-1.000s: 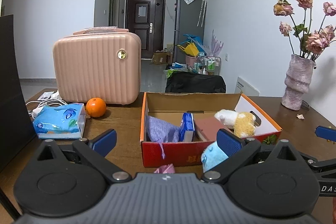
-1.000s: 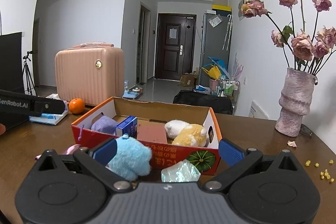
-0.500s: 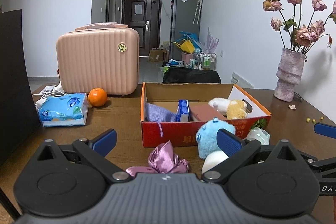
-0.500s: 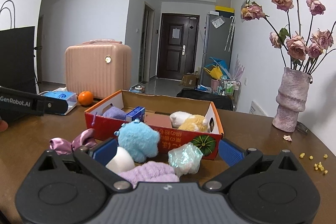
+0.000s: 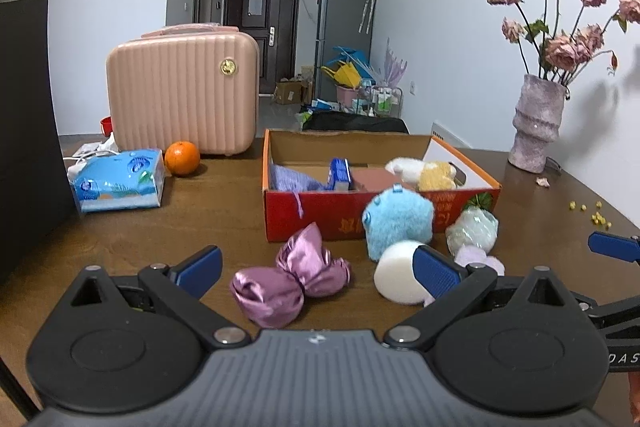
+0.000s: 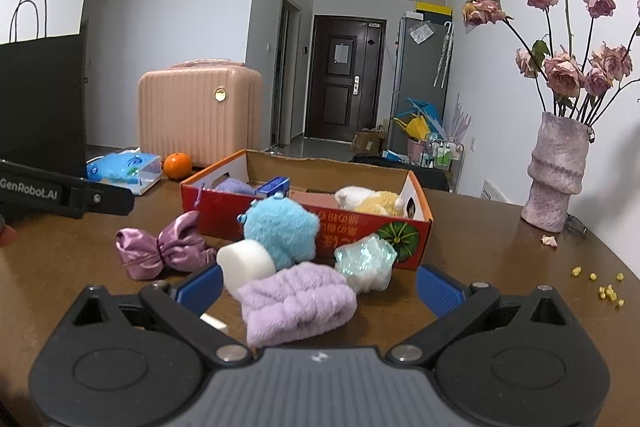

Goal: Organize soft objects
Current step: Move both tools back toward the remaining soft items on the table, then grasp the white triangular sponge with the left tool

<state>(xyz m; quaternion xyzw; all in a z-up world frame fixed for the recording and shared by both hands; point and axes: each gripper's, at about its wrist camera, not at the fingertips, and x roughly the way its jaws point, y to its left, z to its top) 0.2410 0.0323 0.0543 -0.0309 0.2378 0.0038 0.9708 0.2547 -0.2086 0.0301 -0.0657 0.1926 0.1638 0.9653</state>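
Note:
A red cardboard box (image 5: 320, 215) (image 6: 360, 227) on the wooden table holds a white-and-yellow plush (image 5: 424, 173), a lilac cloth and a blue packet. In front of it lie a pink satin bow (image 5: 288, 275) (image 6: 160, 247), a blue fluffy plush (image 5: 396, 221) (image 6: 280, 231), a white foam puck (image 5: 396, 275) (image 6: 244, 263), a glittery mint star (image 6: 364, 261) (image 5: 472, 229) and a lilac fluffy band (image 6: 296, 303). My left gripper (image 5: 316, 267) is open around the bow. My right gripper (image 6: 320, 287) is open around the lilac band.
A pink hard case (image 5: 180, 91), an orange (image 5: 182, 157) and a blue tissue pack (image 5: 118, 181) stand at the back left. A black bag (image 5: 28, 131) is at the far left. A vase of dried roses (image 5: 538, 123) stands at the right, with yellow crumbs (image 5: 596, 215) nearby.
Both grippers have pulled back from the box toward the near table edge. The bow, foam puck, star and lilac band came into view. Both stay open.

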